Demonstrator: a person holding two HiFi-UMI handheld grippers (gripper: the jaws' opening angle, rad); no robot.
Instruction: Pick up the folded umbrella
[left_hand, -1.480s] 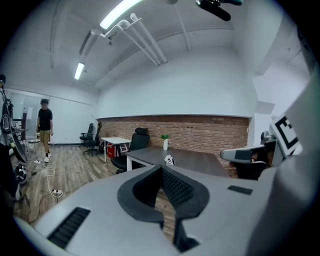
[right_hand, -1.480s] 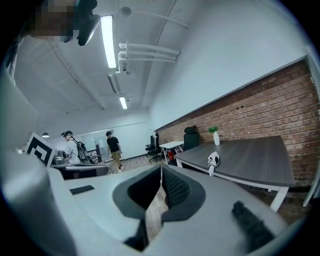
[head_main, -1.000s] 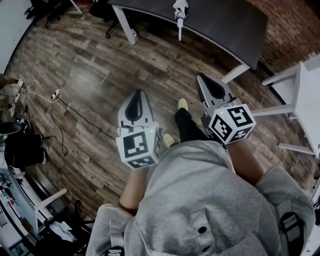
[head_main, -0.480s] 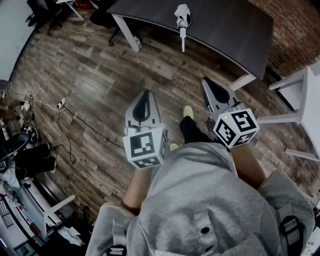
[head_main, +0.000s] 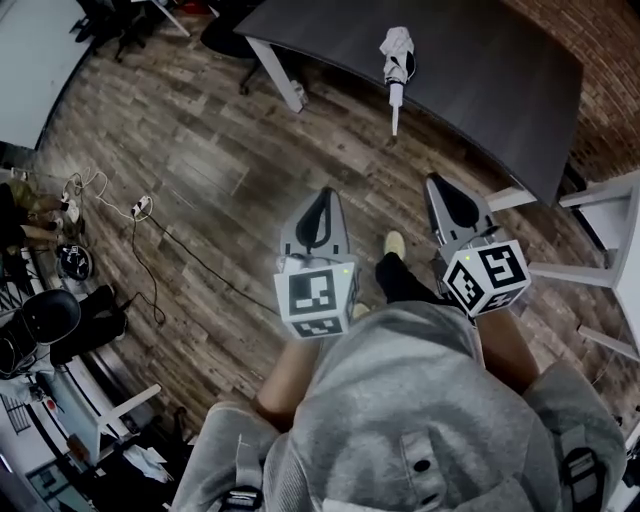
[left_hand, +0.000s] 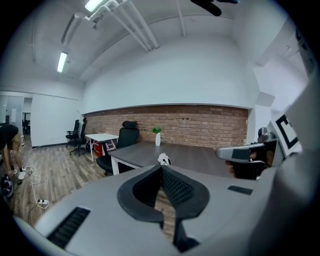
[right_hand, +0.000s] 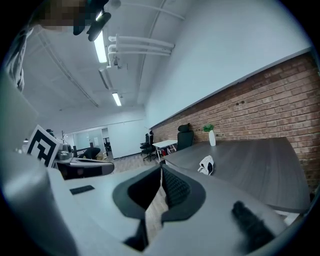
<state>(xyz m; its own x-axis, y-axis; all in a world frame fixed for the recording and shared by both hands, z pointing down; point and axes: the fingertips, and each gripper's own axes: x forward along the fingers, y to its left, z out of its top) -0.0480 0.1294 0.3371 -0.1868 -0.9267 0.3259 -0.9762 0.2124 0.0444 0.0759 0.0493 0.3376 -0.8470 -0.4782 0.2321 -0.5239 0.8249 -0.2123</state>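
The folded umbrella, white and black with a pale handle that juts over the near edge, lies on the dark desk. It also shows small in the left gripper view and in the right gripper view. My left gripper is shut and empty, held over the wood floor well short of the desk. My right gripper is shut too, with nothing in it, near the desk's white leg. Both point toward the desk.
A black office chair stands at the desk's far left, a white vase with a plant on the desk by the brick wall. A white table frame is at the right. Cables and a power strip lie on the floor at left.
Both grippers have moved forward toward the desk. The umbrella and desk now sit lower and nearer in the head view. Both stay shut.
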